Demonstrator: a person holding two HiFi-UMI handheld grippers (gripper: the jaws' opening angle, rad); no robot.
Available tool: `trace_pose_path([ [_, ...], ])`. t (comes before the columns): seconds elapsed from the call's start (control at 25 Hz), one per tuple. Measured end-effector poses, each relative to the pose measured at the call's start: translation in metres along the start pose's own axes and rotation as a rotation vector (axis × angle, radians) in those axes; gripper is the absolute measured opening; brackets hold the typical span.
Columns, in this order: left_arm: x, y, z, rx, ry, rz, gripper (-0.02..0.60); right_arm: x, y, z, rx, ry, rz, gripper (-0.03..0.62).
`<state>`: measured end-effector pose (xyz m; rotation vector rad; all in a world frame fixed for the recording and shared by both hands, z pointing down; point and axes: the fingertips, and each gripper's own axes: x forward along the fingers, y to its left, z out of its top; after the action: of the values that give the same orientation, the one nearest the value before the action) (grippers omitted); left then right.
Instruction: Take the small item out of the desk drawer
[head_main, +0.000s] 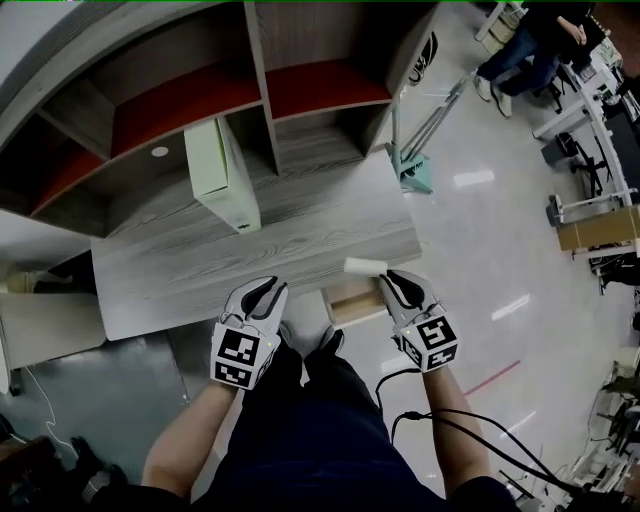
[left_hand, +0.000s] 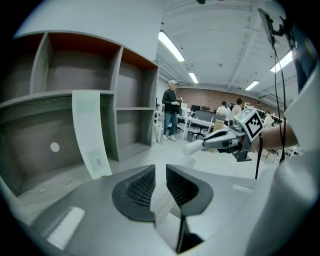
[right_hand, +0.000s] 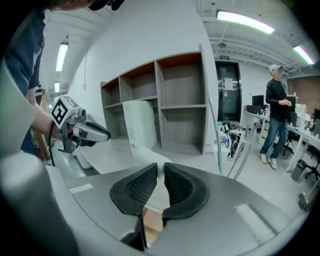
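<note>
Seen from the head camera looking down, a grey wood-grain desk (head_main: 250, 255) is shown with open shelving (head_main: 300, 120) behind it and a tall pale box (head_main: 215, 175) stood upright on its top. Below the desk's front edge, a drawer (head_main: 352, 305) is pulled out, and its light wooden inside is visible.

The small white item (head_main: 365, 266) is held out of the drawer, pinched in the tips of the right gripper (head_main: 390, 282). It is seen level with the desk's front edge, above the open drawer. Only one end is caught between the ribbed pads, and the rest sticks out past the jaws towards the desk.

The left gripper (head_main: 262, 292) is held just beside it, near the desk edge. Its jaws are drawn almost together, with only a thin slit between them, and nothing is gripped.

The item is judged to be light, since it is carried by one end without any visible sag. From the left gripper view it looks like a short rounded roll or block with a smooth, pale surface. Whether it is stiff or soft cannot be told. A smooth, rounded shape held only at its end could twist or slip. A firmer hold would likely be had across its middle, with the pads set flat on opposite sides.

A person is seen standing well away in the background.
</note>
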<state>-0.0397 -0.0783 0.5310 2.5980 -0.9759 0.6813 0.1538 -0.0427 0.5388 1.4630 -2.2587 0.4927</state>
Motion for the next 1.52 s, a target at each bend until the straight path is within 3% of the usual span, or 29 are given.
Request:
trace_pose_path([
  [0.44, -0.01, 0.002, 0.07, 0.002, -0.156, 0.015, 0.069, -0.022, -0.004, 0.106, 0.122, -0.296, -0.01, 0.052],
  [0.76, -0.027, 0.005, 0.106, 0.014, -0.239, 0.026, 0.069, -0.029, 0.005, 0.152, 0.153, -0.402, 0.019, 0.052],
  [1.0, -0.03, 0.012, 0.103, 0.009, -0.239, 0.033, 0.069, 0.01, 0.003, 0.133, 0.133, -0.311, 0.013, 0.052],
  [1.32, -0.041, 0.031, 0.079, -0.019, -0.192, 0.074, 0.069, 0.116, -0.015, 0.014, 0.183, 0.049, 0.008, 0.052],
  [1.52, -0.058, 0.046, 0.056, -0.046, -0.156, 0.135, 0.069, 0.156, -0.014, -0.029, 0.215, 0.151, 0.042, 0.052],
])
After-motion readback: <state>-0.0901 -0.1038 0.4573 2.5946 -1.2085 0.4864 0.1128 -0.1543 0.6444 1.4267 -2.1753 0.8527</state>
